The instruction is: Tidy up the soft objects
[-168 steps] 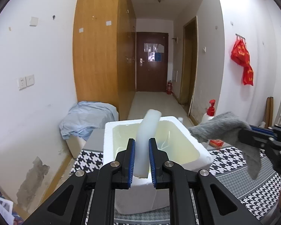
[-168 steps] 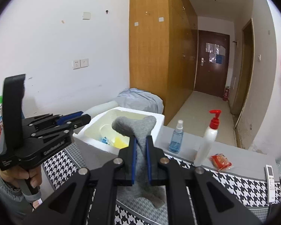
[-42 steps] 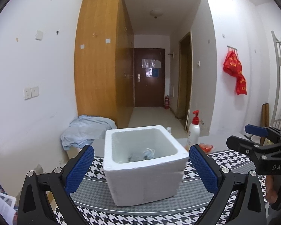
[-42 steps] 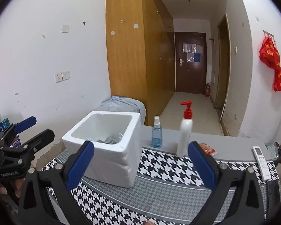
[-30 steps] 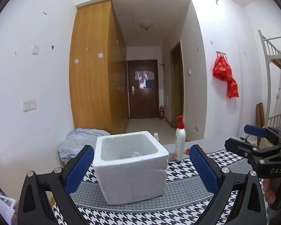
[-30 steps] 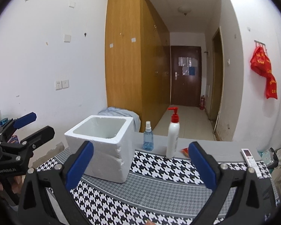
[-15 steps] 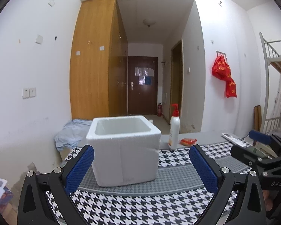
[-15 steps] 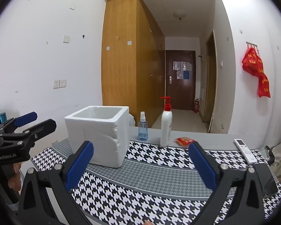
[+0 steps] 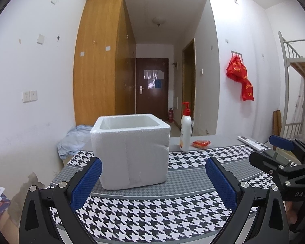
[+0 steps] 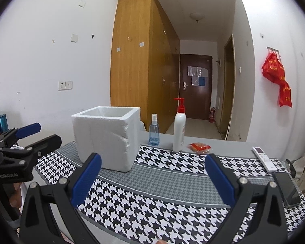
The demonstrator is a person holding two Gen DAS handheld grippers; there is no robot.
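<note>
Houndstooth cloth (image 9: 152, 209) is spread under a foam box (image 9: 130, 152), its contents hidden by its walls. Beside it, a pump bottle (image 10: 179, 128) and spray bottle (image 10: 153, 131) are seen. Left gripper (image 9: 153, 183) and right gripper (image 10: 152, 179) are held wide apart, empty.

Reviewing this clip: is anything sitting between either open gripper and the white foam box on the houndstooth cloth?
Nothing visible does. Only bare houndstooth cloth lies between the open left gripper and the foam box; likewise for the right gripper. The pump bottle and spray bottle stand off to the box's right.
</note>
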